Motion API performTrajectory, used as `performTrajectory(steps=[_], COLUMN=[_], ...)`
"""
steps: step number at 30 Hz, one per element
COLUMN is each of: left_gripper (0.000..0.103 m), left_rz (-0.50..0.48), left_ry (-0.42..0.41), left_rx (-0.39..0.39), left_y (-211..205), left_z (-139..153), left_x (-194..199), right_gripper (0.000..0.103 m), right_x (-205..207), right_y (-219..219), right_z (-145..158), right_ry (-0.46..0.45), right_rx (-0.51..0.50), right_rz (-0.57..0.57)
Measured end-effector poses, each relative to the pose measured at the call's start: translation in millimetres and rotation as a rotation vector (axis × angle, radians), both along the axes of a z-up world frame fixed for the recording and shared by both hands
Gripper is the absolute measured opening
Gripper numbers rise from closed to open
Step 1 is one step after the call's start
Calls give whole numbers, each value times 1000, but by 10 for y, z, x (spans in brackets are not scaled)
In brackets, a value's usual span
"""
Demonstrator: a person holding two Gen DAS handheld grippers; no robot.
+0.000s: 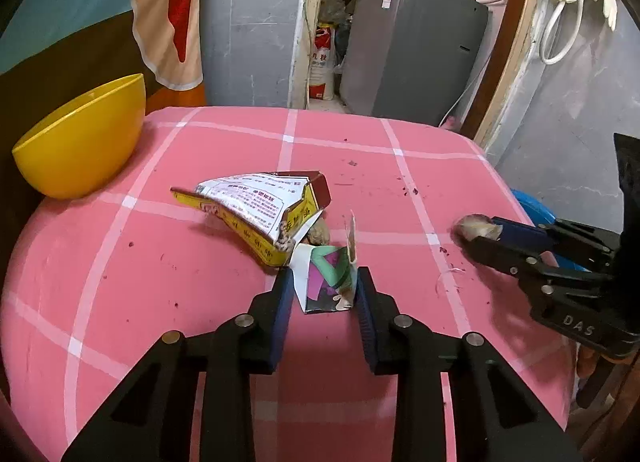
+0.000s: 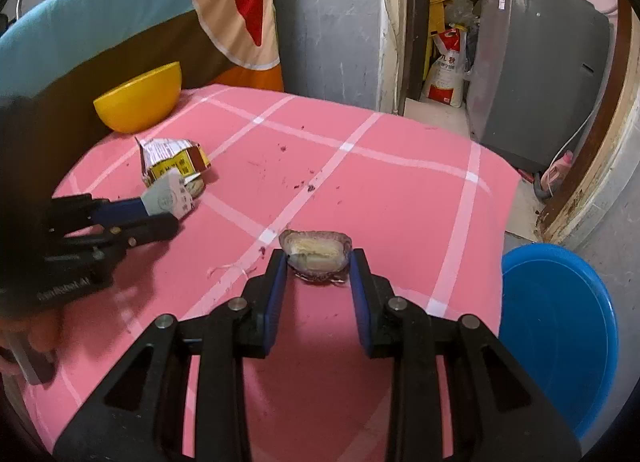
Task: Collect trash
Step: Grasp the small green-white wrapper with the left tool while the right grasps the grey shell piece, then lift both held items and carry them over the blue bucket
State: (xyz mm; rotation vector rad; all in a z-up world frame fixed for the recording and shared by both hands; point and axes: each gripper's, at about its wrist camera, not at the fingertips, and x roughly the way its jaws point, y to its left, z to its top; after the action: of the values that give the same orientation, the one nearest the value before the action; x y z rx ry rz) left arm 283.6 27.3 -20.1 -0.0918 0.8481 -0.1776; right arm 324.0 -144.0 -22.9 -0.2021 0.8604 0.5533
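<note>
My left gripper (image 1: 323, 282) is shut on a torn piece of coloured carton (image 1: 326, 278), which rests on the pink table (image 1: 200, 302). Just beyond it lies a crushed yellow and white box (image 1: 256, 210) with a brown peel scrap (image 1: 318, 234) tucked behind it. My right gripper (image 2: 318, 266) is shut on a brownish fruit peel (image 2: 316, 250), low over the table. In the right wrist view the left gripper (image 2: 172, 208) holds the carton piece (image 2: 170, 194) next to the crushed box (image 2: 172, 160). The right gripper (image 1: 486, 238) with the peel (image 1: 476, 226) also shows in the left wrist view.
A yellow bowl (image 1: 80, 142) stands at the table's far left corner. A blue bin (image 2: 560, 326) stands on the floor off the table's right edge. Dark crumbs (image 2: 304, 186) dot the cloth. A grey appliance (image 2: 536, 62) stands beyond the table.
</note>
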Motion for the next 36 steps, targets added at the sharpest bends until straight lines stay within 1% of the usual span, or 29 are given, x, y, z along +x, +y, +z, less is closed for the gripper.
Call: performTrajectory(steps=[1,6,11,13,16,21,23,28,32,36], left_gripper=[20,19,19,19,19,19,19,20,20,20], left_rz=[-11,-22,-12,-7,4,-3,-8,-28,-62,-108], left_ry=[-1,-18,-37,-56,-107,-199,-242,-349,-434,-477], left_rx=[-5,-8,-45,-59,-70,-69,-78,-93,-98,-115], left_y=[-4,-54,-41,-39,-52,-138,-197,-358,-582,-833], left_z=[6,27,52,79,149,297,379,621,825,942], left_x=[-10,-117,-209,-254,-337,-451,-482,-536,-584,-549], right_gripper=[34,34,34,34,34,34,34,34,34,35], right_x=[-11,-67,-123,-157,-227,-409,-485,-650,-756,-841], right_y=[-4,-36,-77,-108,-158,-273,-346,-522,-702,-902], right_z=[-8,-15,-14,-6,34,215,323,567,740,869], right_ry=[-4,-20,-32,-43,-73,-180,-239,-386,-480,-552], right_rx=[-4,3,22,32,54,109,139,176,202,204], right_rz=[0,-3,-11,-18,-28,-47,-64,-112,-164,-235])
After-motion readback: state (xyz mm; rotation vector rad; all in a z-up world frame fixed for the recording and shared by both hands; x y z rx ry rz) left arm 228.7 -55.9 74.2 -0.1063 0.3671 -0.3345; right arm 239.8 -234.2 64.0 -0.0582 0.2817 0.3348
